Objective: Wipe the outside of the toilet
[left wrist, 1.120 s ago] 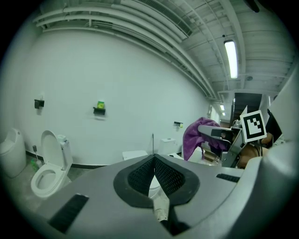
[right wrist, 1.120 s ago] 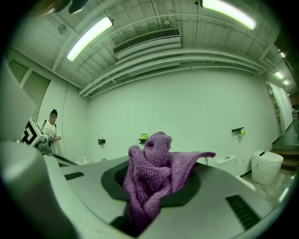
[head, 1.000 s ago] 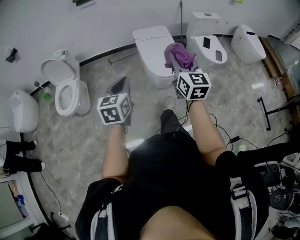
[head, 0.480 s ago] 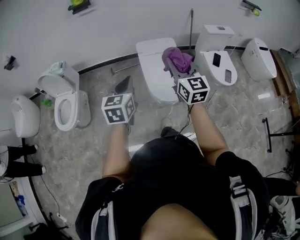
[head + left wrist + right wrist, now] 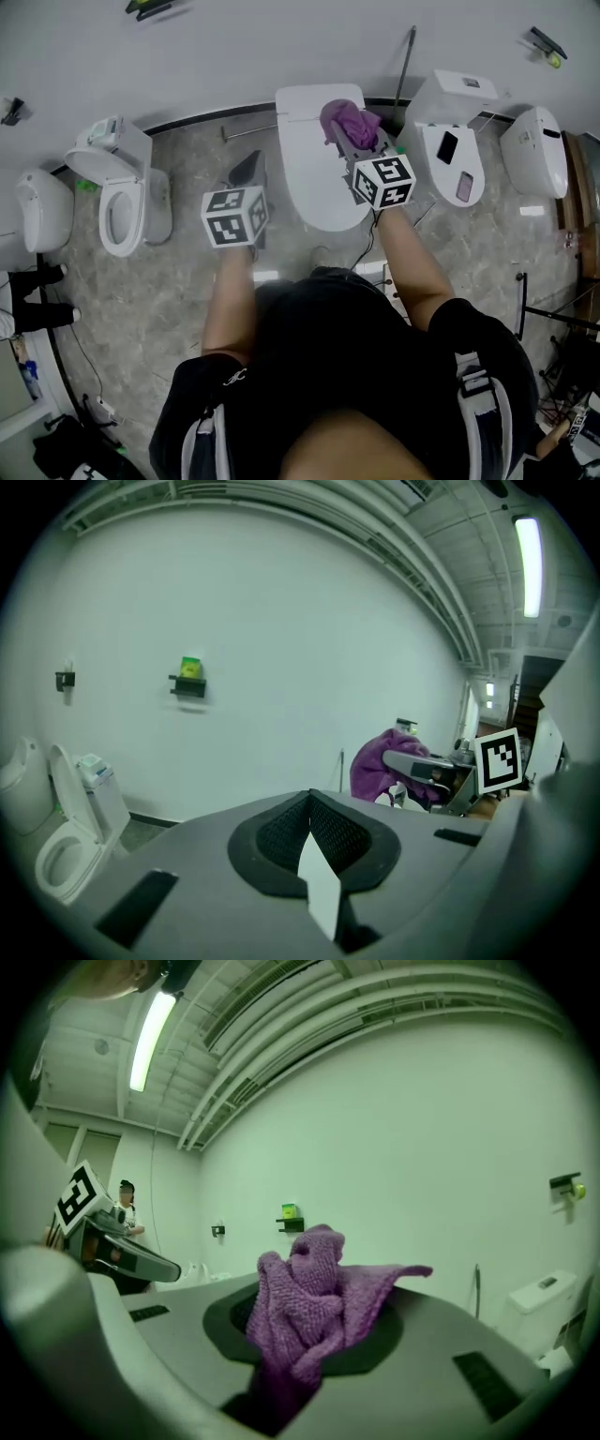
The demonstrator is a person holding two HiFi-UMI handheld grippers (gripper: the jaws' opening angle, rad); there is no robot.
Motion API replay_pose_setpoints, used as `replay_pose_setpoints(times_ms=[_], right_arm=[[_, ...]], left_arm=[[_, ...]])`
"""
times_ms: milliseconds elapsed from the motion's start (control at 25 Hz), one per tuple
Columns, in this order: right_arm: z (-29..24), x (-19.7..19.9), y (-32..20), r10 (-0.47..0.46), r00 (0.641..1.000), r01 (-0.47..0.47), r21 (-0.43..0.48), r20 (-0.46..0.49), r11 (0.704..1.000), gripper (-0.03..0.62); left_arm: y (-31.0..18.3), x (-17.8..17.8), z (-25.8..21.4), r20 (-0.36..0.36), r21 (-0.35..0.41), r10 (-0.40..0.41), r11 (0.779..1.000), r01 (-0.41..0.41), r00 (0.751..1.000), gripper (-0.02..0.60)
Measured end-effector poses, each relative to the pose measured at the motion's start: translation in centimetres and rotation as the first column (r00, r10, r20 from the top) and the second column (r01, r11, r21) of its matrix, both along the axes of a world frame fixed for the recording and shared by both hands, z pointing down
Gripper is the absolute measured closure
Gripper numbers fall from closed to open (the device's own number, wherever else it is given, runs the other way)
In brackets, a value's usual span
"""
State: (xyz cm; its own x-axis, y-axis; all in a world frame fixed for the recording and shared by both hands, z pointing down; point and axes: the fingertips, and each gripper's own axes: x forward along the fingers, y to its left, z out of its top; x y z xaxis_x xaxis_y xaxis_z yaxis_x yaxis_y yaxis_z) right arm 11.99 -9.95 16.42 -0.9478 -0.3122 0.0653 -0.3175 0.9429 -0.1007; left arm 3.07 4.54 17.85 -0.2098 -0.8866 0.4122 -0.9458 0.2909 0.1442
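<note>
Right hand-held gripper [image 5: 298, 1340] clamps 1 purple cloth [image 5: 314, 1302] abv 1 toilet [image 5: 305, 183]; left hand-held gripper [image 5: 314, 847] closed, empty.

The person is holding both bare arms out in front of the body, the left forearm [image 5: 230, 300] and the right forearm [image 5: 409, 267] lying roughly side by side, each hand hidden under its gripper's marker cube. The left gripper [image 5: 246, 169] is pointing forward with its jaws pressed together and nothing between them. The right gripper [image 5: 357, 142] is reaching a little farther ahead and is clamping a purple cloth [image 5: 349, 120], which is bunching up above its closed jaws.
</note>
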Motion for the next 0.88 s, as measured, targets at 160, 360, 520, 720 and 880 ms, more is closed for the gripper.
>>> replay_pose_setpoints(times_ms=[160, 360, 520, 720, 880], right_arm=[[3.3, -4.0, -3.4, -0.028, 1.000, 0.029, -0.112, 0.012, 0.993, 0.500], [6.5, -10.6, -5.6, -0.125, 0.992, 0.122, -0.141, -0.010, 0.982, 0.500], [10.4, -16.5, -7.4, -0.144, 0.989, 0.135, -0.164, -0.047, 0.977, 0.500], [17.8, -24.2, -11.0, -0.156, 0.980, 0.121, -0.259, -0.119, 0.958, 0.499], [25.6, -31.3, -13.8, -0.177, 0.959, 0.105, -0.307, -0.219, 0.946, 0.499]], left_arm=[[-0.7, -2.7, 2.5, -0.028, -0.057, -0.047, 0.997, 0.046, 0.998, 0.574], [-2.3, -7.4, 5.4, -0.068, -0.100, -0.082, 0.992, 0.075, 0.994, 0.574], [-5.0, -12.4, 8.1, -0.085, -0.112, -0.057, 0.993, 0.048, 0.995, 0.574], [-9.7, -18.9, 13.8, -0.119, -0.119, -0.009, 0.993, -0.005, 0.993, 0.574], [-12.8, -24.8, 19.4, -0.159, -0.140, 0.017, 0.989, -0.040, 0.987, 0.574]])
